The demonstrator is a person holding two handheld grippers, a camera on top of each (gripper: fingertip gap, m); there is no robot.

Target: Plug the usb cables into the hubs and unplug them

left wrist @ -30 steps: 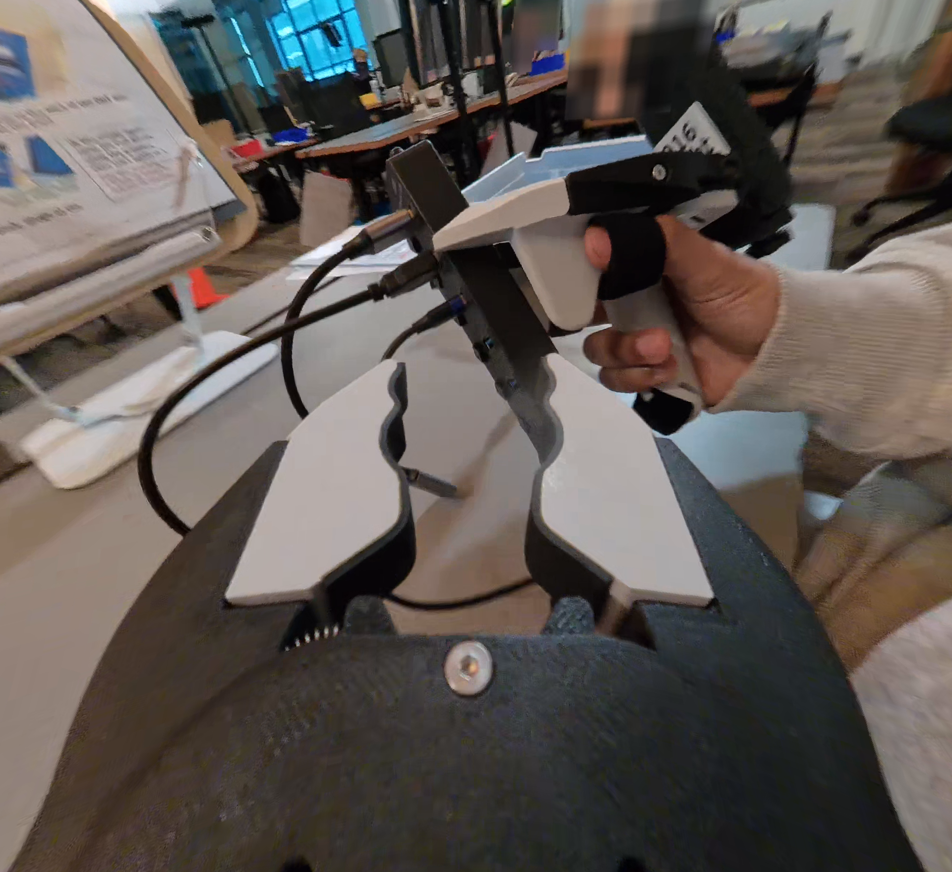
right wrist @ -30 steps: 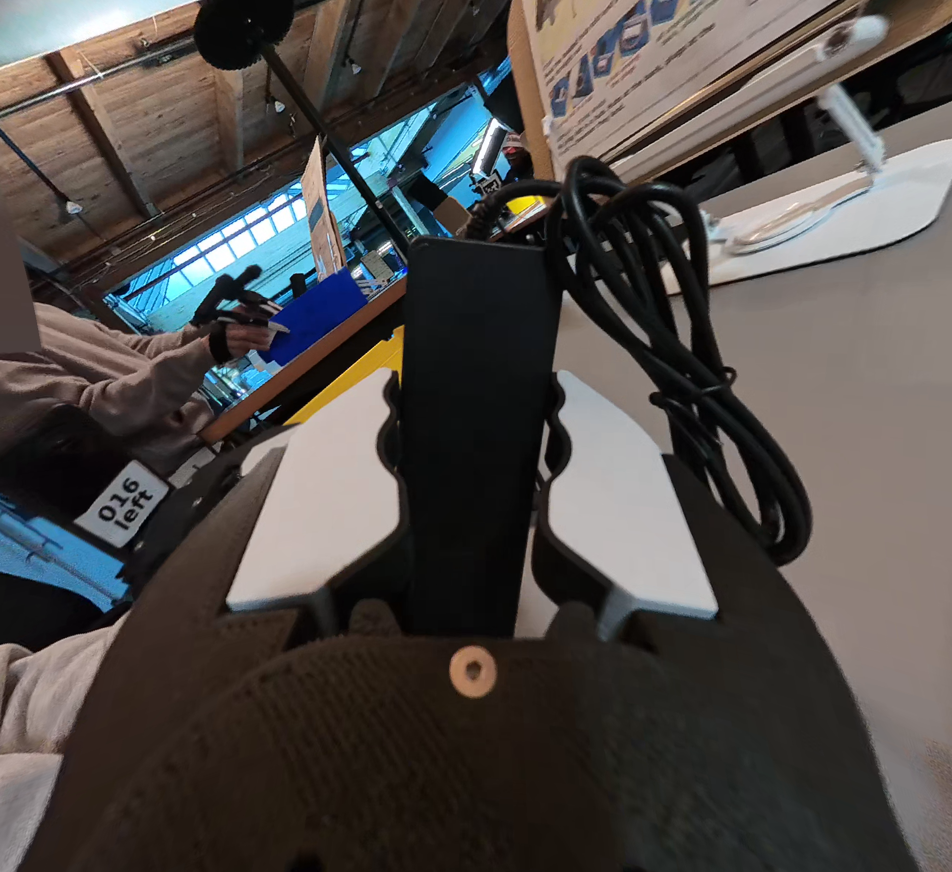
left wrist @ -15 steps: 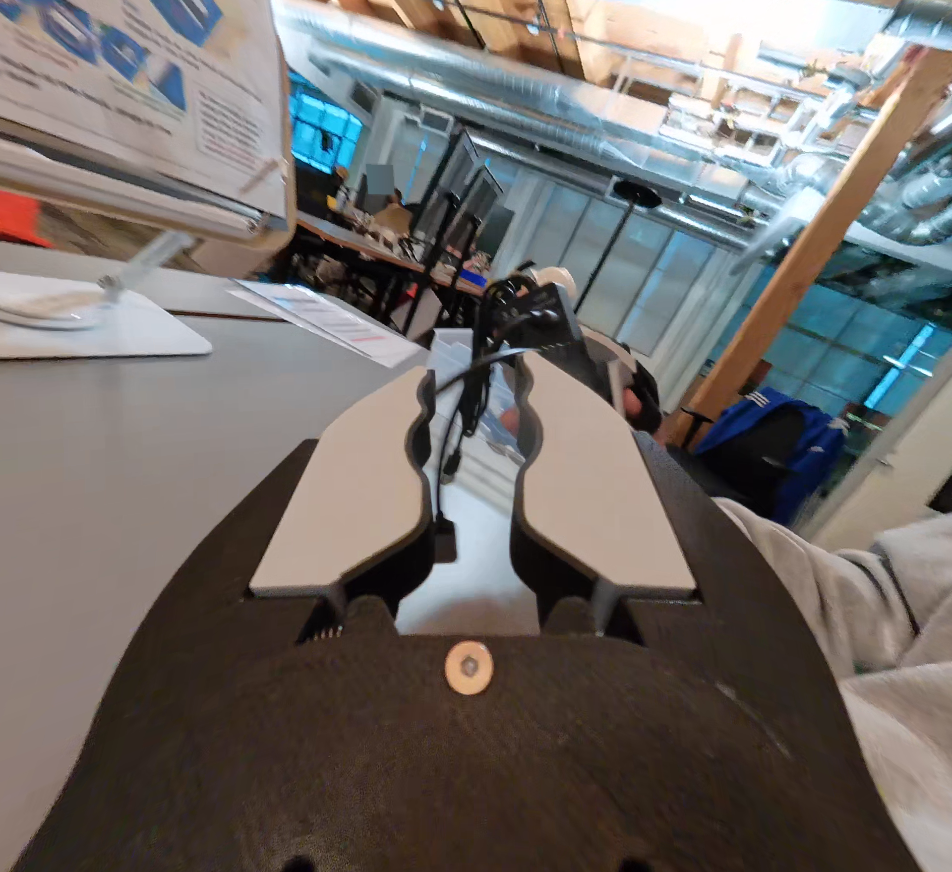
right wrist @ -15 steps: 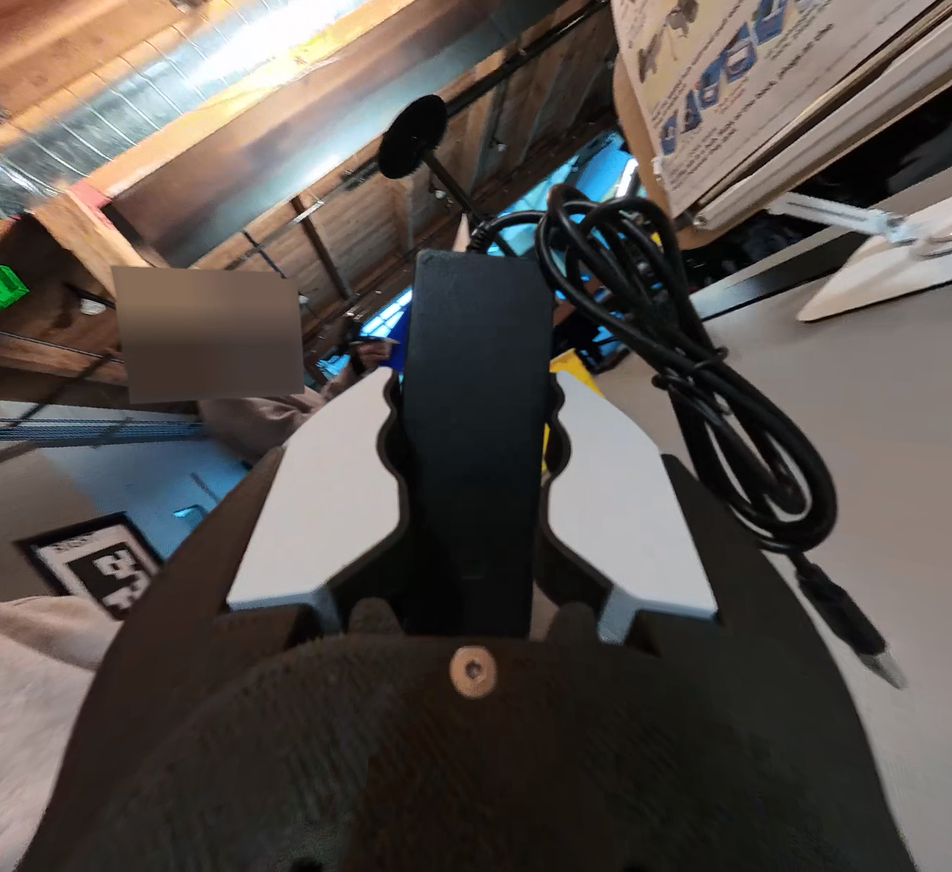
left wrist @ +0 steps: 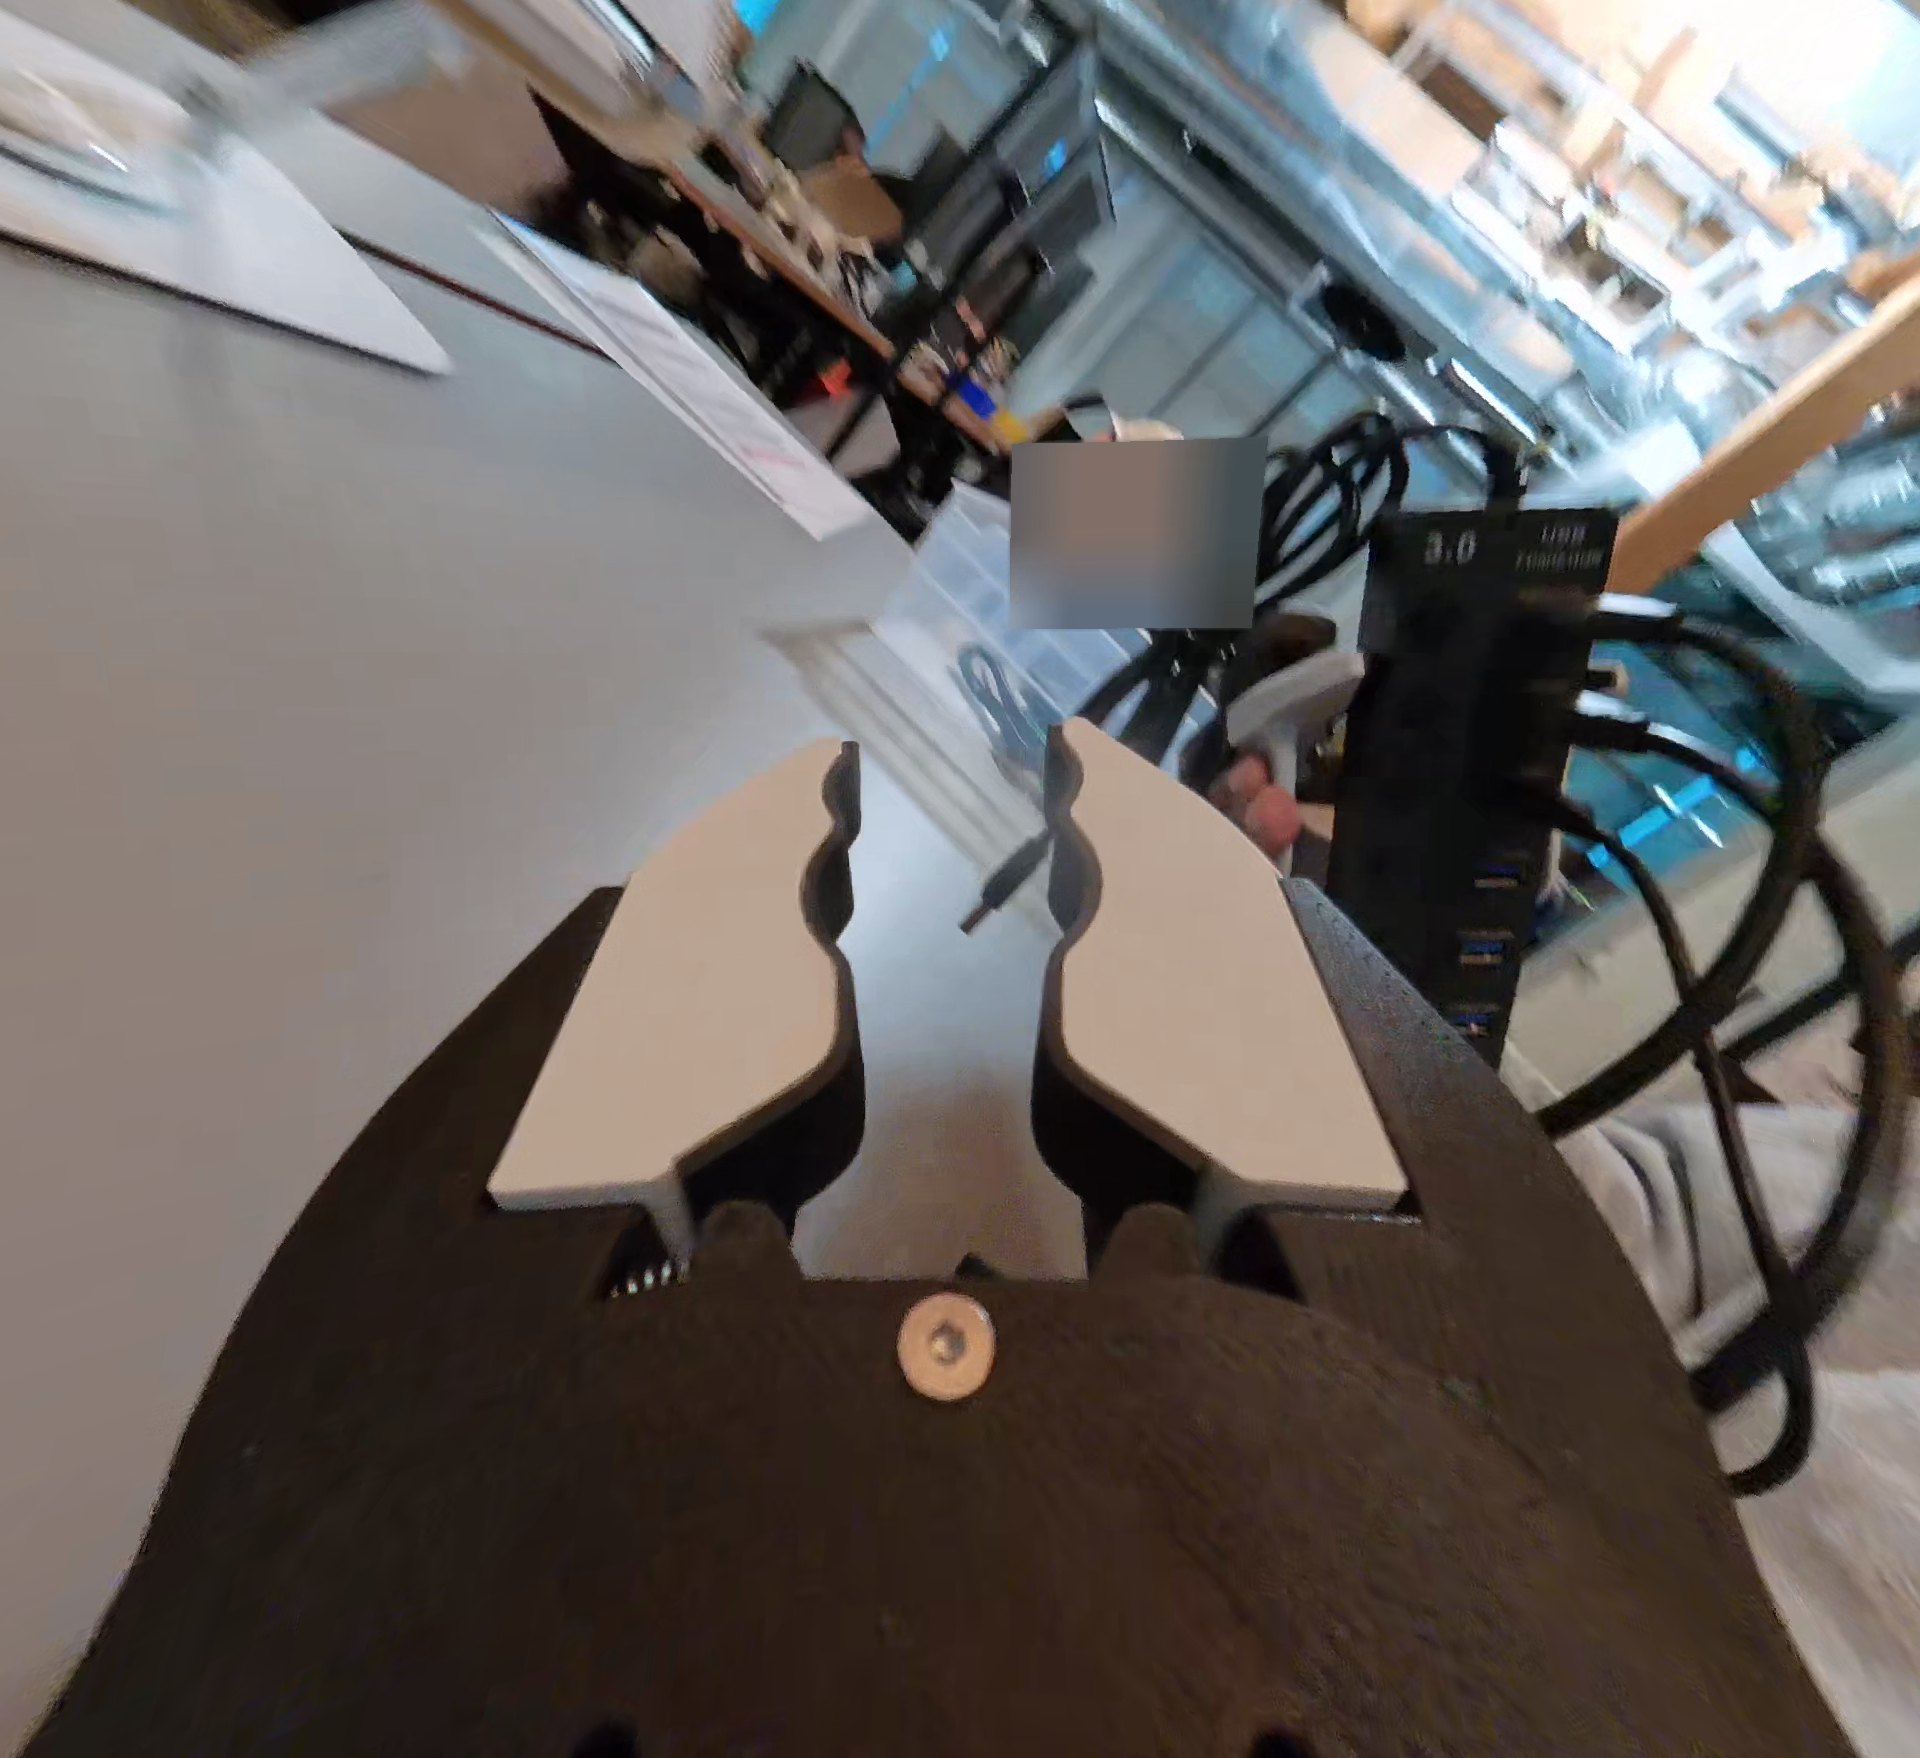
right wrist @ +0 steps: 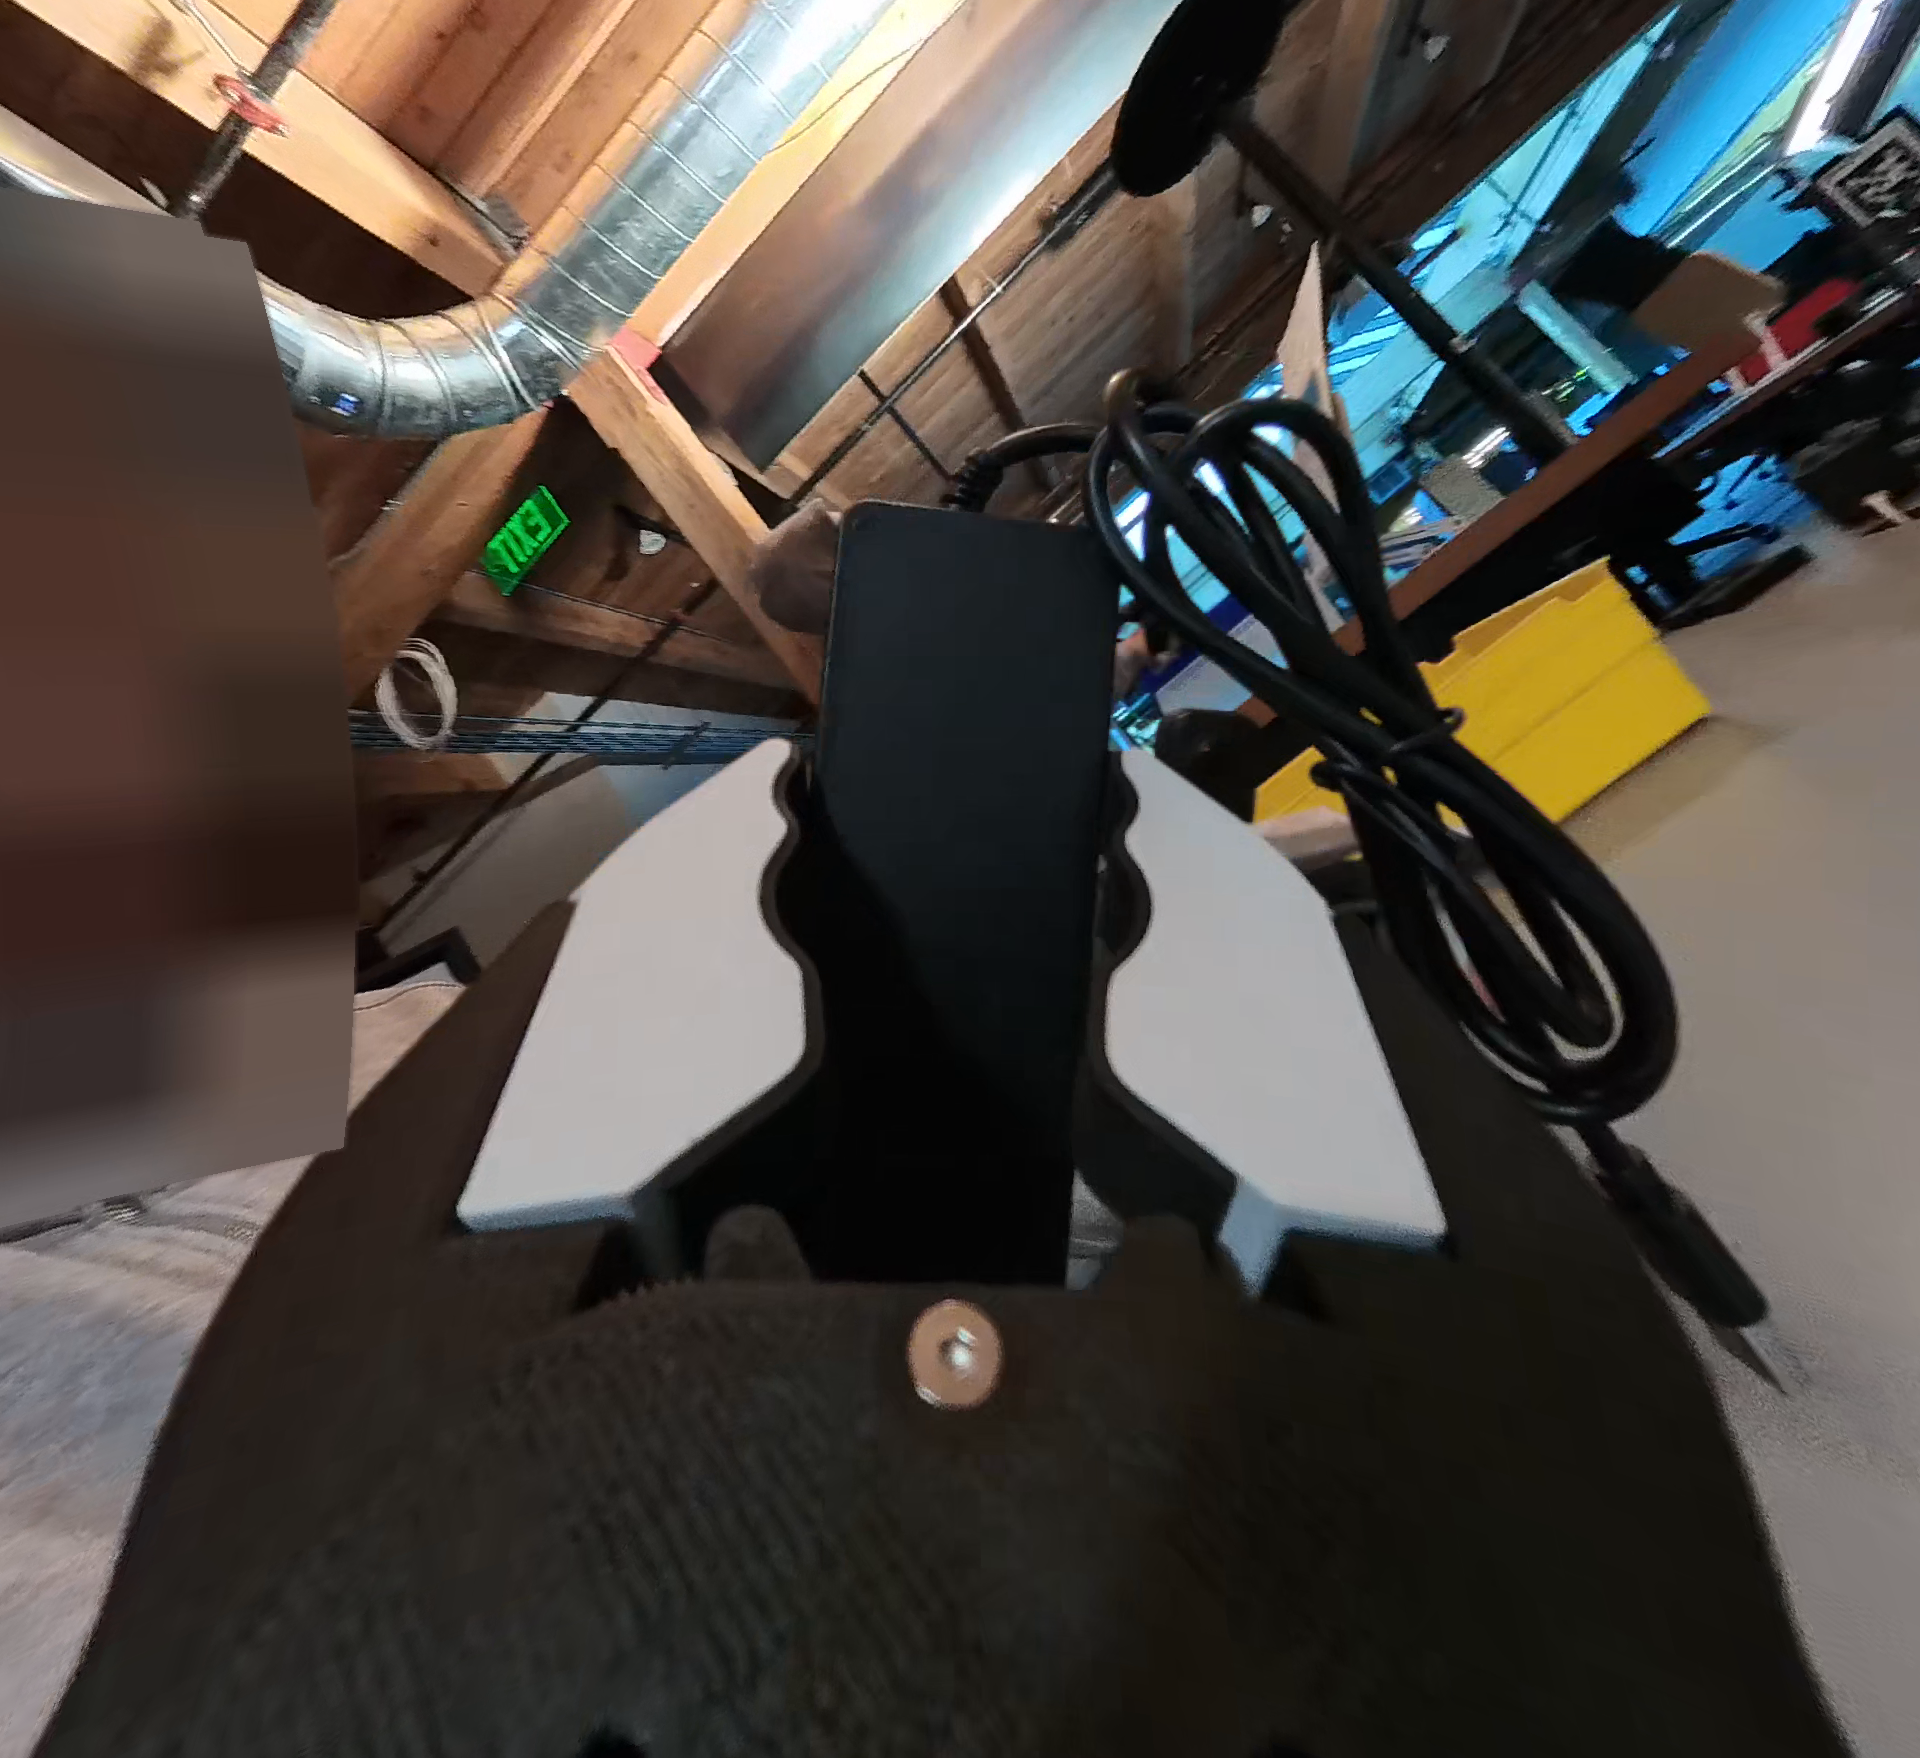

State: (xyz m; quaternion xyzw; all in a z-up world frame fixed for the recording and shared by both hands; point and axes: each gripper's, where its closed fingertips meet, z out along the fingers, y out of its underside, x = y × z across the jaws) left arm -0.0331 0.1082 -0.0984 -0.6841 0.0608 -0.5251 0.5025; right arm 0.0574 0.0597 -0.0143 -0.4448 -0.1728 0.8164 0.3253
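A grey worktop (left wrist: 312,669) runs out under an open workshop ceiling of timber beams and silver ducting, and both views are tilted and smeared, so you are judging positions through blur.

Your right tongs (right wrist: 961,835) are clamped on the black hub (right wrist: 961,773), which stands upright between the pads with its far end well clear of them. In the left wrist view the same hub (left wrist: 1455,773) shows its port face, with several cables (left wrist: 1704,773) plugged in near the top and looping down to your right; the lower blue ports look free. A tied bundle of black cable (right wrist: 1403,773) hangs beside the hub, with a loose plug dangling below it.

Your left tongs (left wrist: 951,773) are apart and hold nothing. A loose plug (left wrist: 1003,893) lies on the worktop just beyond them.

The risks, as I judge them:
- Pulling or pushing a plug at an angle could lever the tall hub round in its grip, since only its lower part is clamped.
- The hanging loops may snag the left tongs as you reach in and drag out a plug you did not mean to move.
- Closing on the loose plug while the view is blurred could pinch the cord instead of the connector.
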